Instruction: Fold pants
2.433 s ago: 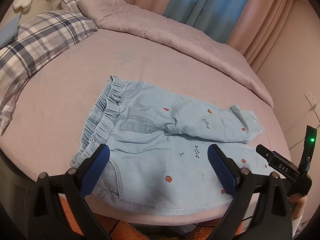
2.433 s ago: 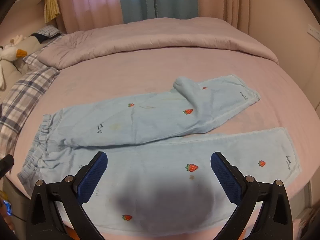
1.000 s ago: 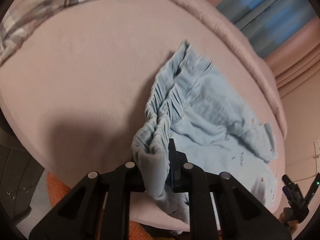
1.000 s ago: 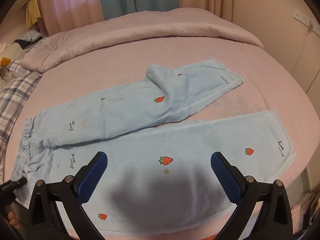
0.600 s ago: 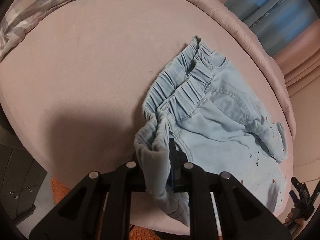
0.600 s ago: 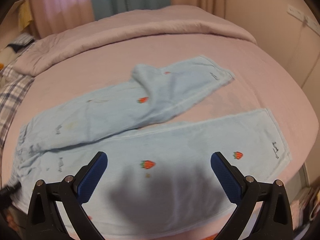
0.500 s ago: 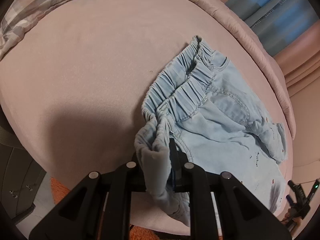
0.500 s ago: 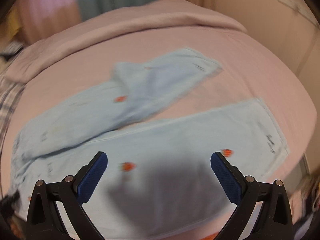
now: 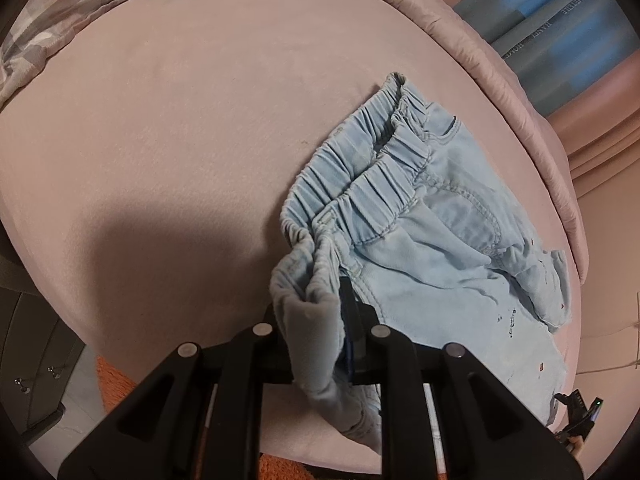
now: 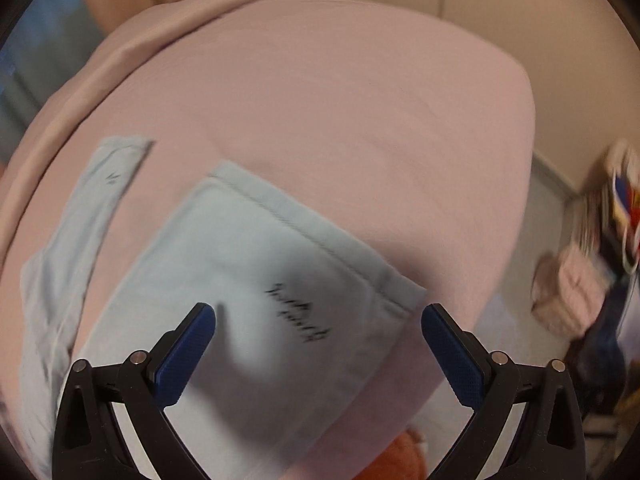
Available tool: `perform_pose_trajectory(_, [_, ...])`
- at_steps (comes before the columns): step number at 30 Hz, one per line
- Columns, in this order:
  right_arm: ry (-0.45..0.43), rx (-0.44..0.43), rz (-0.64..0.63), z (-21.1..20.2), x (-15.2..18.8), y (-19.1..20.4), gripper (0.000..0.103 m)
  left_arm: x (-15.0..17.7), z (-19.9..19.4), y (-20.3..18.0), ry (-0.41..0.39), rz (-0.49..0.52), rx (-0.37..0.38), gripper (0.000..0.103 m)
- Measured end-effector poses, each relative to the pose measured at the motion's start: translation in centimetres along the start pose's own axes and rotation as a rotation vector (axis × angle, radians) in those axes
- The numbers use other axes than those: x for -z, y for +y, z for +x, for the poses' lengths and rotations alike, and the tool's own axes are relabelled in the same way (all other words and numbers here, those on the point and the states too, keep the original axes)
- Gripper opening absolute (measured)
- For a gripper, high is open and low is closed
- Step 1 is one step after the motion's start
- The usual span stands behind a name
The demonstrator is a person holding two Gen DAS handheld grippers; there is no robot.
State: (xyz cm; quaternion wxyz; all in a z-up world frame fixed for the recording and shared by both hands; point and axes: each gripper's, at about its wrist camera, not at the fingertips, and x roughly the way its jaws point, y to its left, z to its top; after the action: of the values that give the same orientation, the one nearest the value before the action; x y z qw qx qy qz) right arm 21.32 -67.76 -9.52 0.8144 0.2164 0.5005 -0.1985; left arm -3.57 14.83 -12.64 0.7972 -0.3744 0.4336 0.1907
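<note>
Pink sheeting covers the bed (image 9: 168,128), with a plaid pillow (image 9: 80,4) at its far left edge and blue curtains (image 9: 560,28) beyond to the right. Light blue pants (image 9: 432,240) lie ahead of the left gripper (image 9: 320,332), which is clamped on a bunched waistband corner. The right gripper (image 10: 318,332) hovers spread wide above a leg hem (image 10: 320,240) with dark lettering; this view is blurred.

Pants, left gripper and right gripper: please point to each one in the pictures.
pants (image 9: 432,248), left wrist view, hip panel below waistband.
left gripper (image 9: 320,320), left wrist view, clamped waistband corner.
right gripper (image 10: 318,320), right wrist view, open gap over hem.
</note>
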Motion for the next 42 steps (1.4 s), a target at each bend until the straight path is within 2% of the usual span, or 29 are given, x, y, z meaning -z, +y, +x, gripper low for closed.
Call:
perform_pose_trajectory(2, [0.026, -0.022, 0.031, 0.9, 0.3, -0.4, 0.103, 0.0, 0.0, -0.1, -0.002, 0.003, 0.000, 0.018])
perform_pose_trajectory(8, [0.017, -0.002, 0.025, 0.7, 0.9, 0.6, 0.100, 0.3, -0.2, -0.3, -0.030, 0.019, -0.003, 0.015])
perform_pose_trajectory(11, [-0.016, 0.004, 0.021, 0.3, 0.6, 0.9, 0.076, 0.6, -0.6, -1.1, -0.055, 0.065, -0.037, 0.014])
perform_pose_trajectory(12, [-0.026, 0.001, 0.022, -0.2, 0.7, 1.1, 0.066, 0.6, -0.7, -1.2, -0.057, 0.069, -0.039, 0.014])
perform_pose_trajectory(14, [-0.030, -0.033, 0.024, 0.1, 0.0, 0.9, 0.047, 0.2, -0.9, -0.6, -0.046, 0.032, -0.009, 0.014])
perform_pose_trajectory(15, [-0.031, -0.066, 0.023, 0.1, 0.0, 1.0, 0.026, 0.0, -1.2, -0.2, -0.043, 0.011, 0.014, 0.013])
perform_pose_trajectory(16, [-0.027, -0.100, 0.028, 0.0, 0.0, 0.9, 0.010, -0.2, -1.4, -0.1, -0.045, 0.004, 0.026, 0.013])
perform_pose_trajectory(18, [-0.016, -0.147, 0.043, -0.3, -0.1, 0.9, 0.009, -0.5, -2.7, -0.2, -0.075, 0.015, 0.034, 0.013])
perform_pose_trajectory(21, [-0.075, -0.174, 0.038, -2.5, 0.1, 0.8, 0.008, -0.7, -4.4, -1.4, -0.135, 0.058, -0.012, 0.013])
perform_pose_trajectory(23, [-0.101, -0.237, 0.059, -4.0, 0.3, 0.4, 0.008, -0.9, -4.7, -1.8, -0.153, 0.086, -0.028, 0.013])
perform_pose_trajectory(25, [-0.131, -0.251, 0.054, -5.1, 0.6, 0.3, 0.008, -1.1, -3.9, -1.6, -0.134, 0.104, -0.052, 0.014])
perform_pose_trajectory(27, [-0.146, -0.199, 0.014, -4.9, 1.1, 0.6, 0.008, -0.6, -2.0, -0.8, -0.078, 0.100, -0.095, 0.014])
perform_pose_trajectory(29, [-0.098, -0.134, 0.001, -2.7, 1.8, 0.3, 0.008, -0.4, -0.7, 0.0, -0.037, 0.086, -0.112, 0.015])
perform_pose_trajectory(33, [-0.013, -0.099, 0.032, 0.9, 3.2, -1.1, 0.008, -0.6, -0.2, 0.0, -0.030, 0.108, -0.128, 0.017])
perform_pose_trajectory(39, [-0.026, -0.002, -0.018, 1.1, 2.3, 0.9, 0.008, -0.5, 0.0, -0.7, -0.051, 0.144, -0.171, 0.017])
perform_pose_trajectory(42, [-0.034, 0.016, -0.027, 1.1, 2.4, 1.2, 0.008, -0.4, 0.0, -0.4, -0.054, 0.138, -0.156, 0.017])
